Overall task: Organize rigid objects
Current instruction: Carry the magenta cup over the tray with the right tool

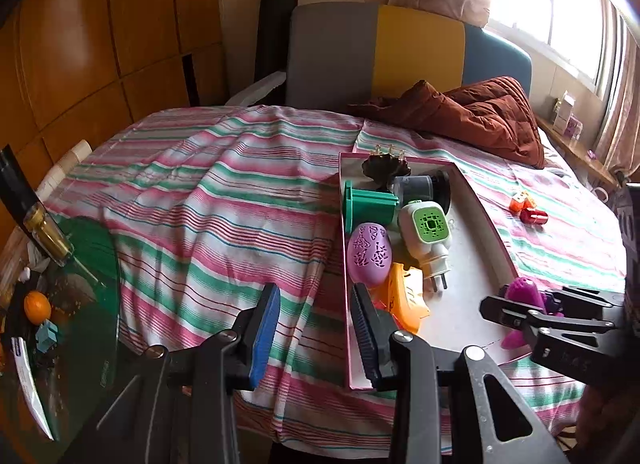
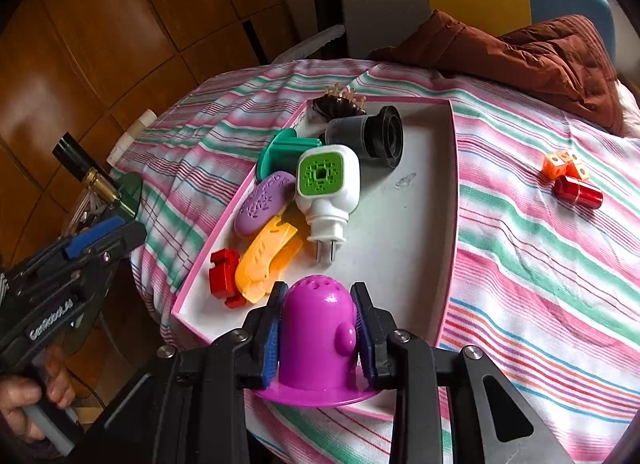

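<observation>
Magenta dome-shaped piece (image 2: 318,338) sits clamped between the blue pads (image 2: 270,340) of my right gripper (image 2: 319,338), held over the near end of the pink-rimmed white tray (image 2: 416,232) on the striped bedspread (image 2: 540,264). My left gripper (image 1: 316,334) hangs beside the tray's left rim with jaws apart and nothing between them. Along the tray's left side lie a yellow clip (image 2: 266,258), a red block (image 2: 224,278), a purple egg-shaped case (image 2: 262,202), a white plug-in unit with green face (image 2: 326,188), a teal piece (image 2: 280,152) and a grey-black cylinder (image 2: 368,134). Orange dice (image 2: 562,166) and a red cylinder (image 2: 578,192) rest on the spread, well apart from the tray.
</observation>
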